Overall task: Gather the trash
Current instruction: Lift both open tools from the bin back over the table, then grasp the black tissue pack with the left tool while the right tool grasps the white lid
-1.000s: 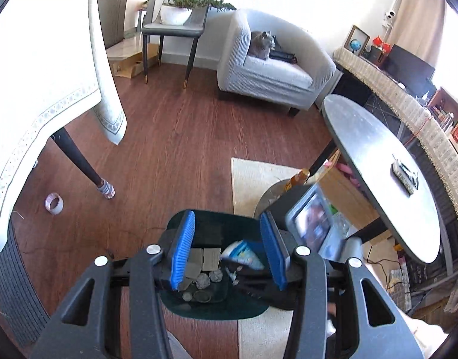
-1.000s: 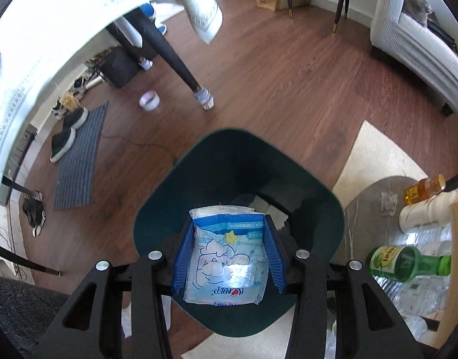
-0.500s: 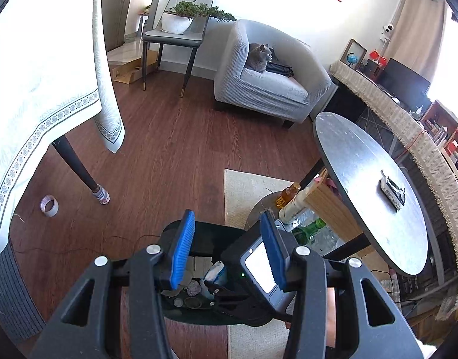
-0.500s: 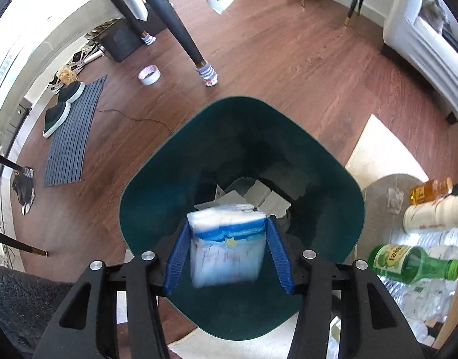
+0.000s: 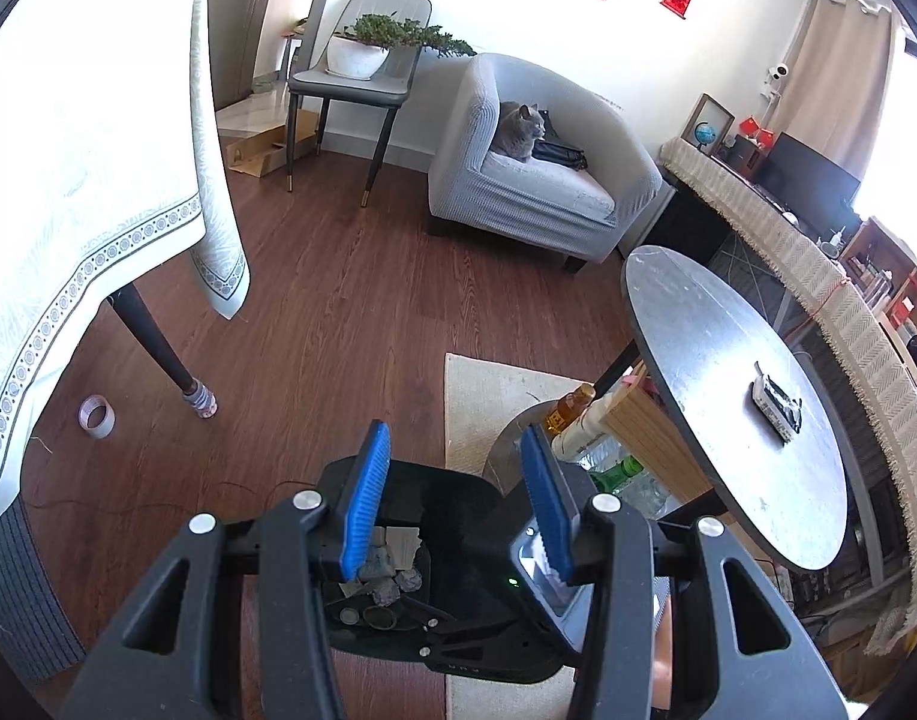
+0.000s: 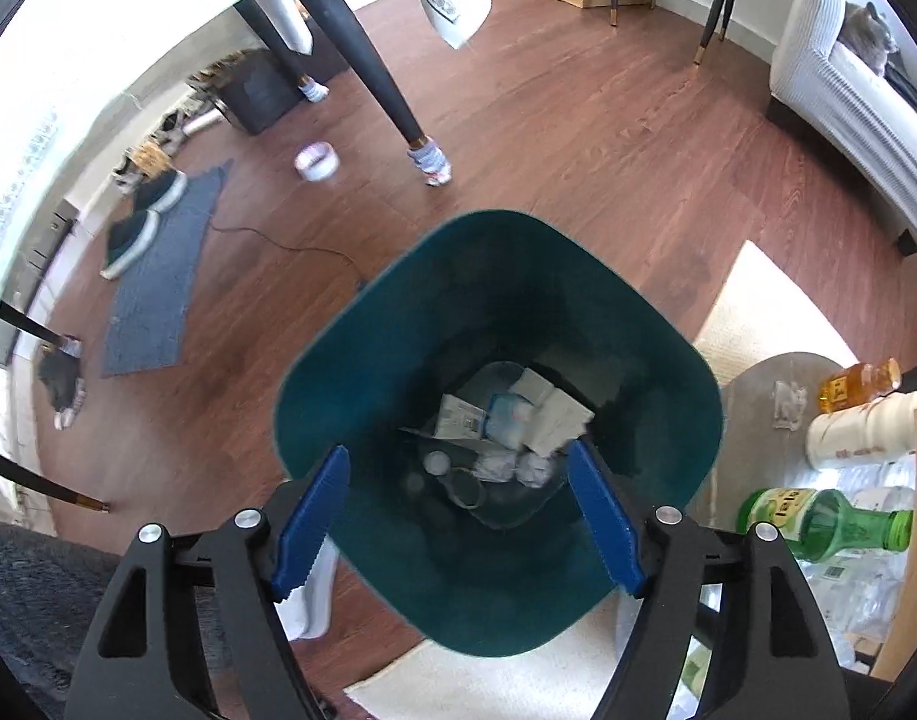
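Note:
A dark green trash bin (image 6: 350,348) stands on the wood floor, seen from above in the right wrist view. The blue-and-white tissue pack (image 6: 509,414) lies at its bottom among paper scraps and crumpled balls. My right gripper (image 6: 455,516) is open and empty above the bin's near rim. My left gripper (image 5: 455,510) is open and empty, higher up, looking over the same bin (image 5: 458,495) and the right gripper's body beneath it.
A green bottle (image 6: 818,522), a white bottle (image 6: 854,429) and an amber bottle (image 6: 860,378) lie right of the bin. A tape roll (image 6: 315,161) sits by the table leg (image 6: 368,60). A round dark table (image 5: 734,396) stands at right.
My right gripper opened and the tissue pack dropped from it into the bin. My left gripper rose and pulled back, so the bin looks smaller.

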Demonstrator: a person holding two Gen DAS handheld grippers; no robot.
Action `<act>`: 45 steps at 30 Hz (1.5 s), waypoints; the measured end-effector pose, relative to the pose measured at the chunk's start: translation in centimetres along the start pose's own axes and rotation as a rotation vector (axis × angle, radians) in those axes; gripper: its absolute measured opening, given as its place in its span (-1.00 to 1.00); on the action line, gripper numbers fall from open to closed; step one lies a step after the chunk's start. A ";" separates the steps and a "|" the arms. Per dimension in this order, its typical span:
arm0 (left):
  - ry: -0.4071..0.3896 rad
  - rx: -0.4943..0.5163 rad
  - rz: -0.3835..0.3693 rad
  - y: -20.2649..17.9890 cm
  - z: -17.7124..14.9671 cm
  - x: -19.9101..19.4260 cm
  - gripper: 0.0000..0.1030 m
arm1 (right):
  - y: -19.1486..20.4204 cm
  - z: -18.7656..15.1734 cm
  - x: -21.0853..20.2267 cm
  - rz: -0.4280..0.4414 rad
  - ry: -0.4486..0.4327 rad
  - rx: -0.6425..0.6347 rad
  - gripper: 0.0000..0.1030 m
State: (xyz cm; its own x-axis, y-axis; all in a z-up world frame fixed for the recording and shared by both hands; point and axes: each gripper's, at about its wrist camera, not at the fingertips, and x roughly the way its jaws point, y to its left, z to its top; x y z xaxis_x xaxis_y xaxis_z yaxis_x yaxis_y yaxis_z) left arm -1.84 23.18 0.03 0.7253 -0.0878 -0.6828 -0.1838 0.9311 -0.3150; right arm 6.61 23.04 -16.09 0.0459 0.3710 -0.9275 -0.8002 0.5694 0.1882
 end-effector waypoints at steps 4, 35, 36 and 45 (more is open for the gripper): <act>-0.015 0.007 0.009 -0.2 0.3 -0.4 -0.07 | 0.0 0.0 -2.6 0.034 -0.104 -0.006 0.90; -0.093 0.174 -0.144 -15.4 0.1 2.4 0.24 | -14.6 -9.1 -30.3 -0.207 -0.697 0.271 0.93; -0.093 0.193 -0.153 -16.2 -0.2 2.8 0.29 | -15.2 -9.8 -30.5 -0.215 -0.702 0.288 0.93; -0.049 0.294 -0.238 -23.3 -2.2 6.0 0.55 | -20.6 -15.6 -31.7 -0.300 -0.681 0.396 0.93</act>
State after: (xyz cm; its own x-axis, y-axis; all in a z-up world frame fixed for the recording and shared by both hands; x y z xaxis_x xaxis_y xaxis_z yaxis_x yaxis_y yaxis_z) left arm 5.38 0.23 1.81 0.7568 -0.3037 -0.5788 0.1869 0.9491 -0.2536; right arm 12.31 -11.94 4.41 0.6752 0.4520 -0.5829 -0.4337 0.8825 0.1820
